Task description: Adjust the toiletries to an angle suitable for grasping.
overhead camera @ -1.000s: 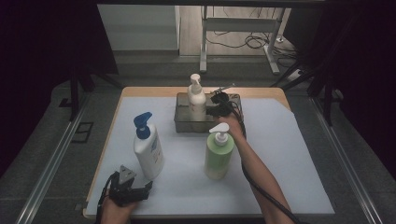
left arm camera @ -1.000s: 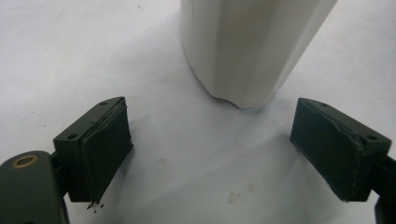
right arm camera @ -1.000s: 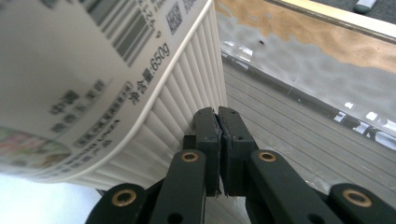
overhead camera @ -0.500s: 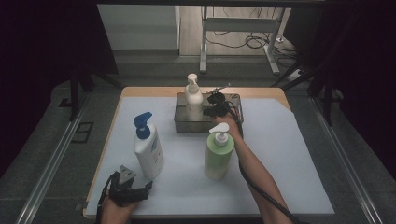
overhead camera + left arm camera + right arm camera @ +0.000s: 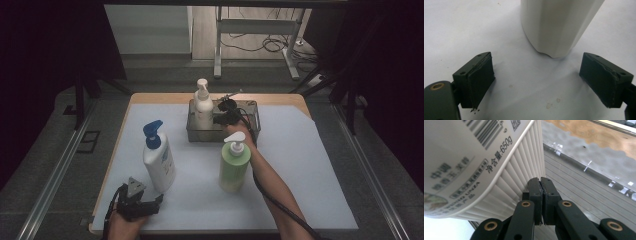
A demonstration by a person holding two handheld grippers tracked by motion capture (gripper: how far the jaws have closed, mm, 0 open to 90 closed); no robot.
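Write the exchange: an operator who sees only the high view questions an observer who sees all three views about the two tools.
Operator: From above, my right tool sits in the metal tray next to the white bottle. Is it open?
Observer: No. The right gripper view shows it shut, pad against pad, with nothing between them.
Operator: How close is it to that bottle?
Observer: Its tips lie right beside the bottle's ribbed side; I cannot tell whether they touch.
Operator: And the left tool?
Observer: It is open. The blue-pump bottle stands ahead of its jaws, not between them.
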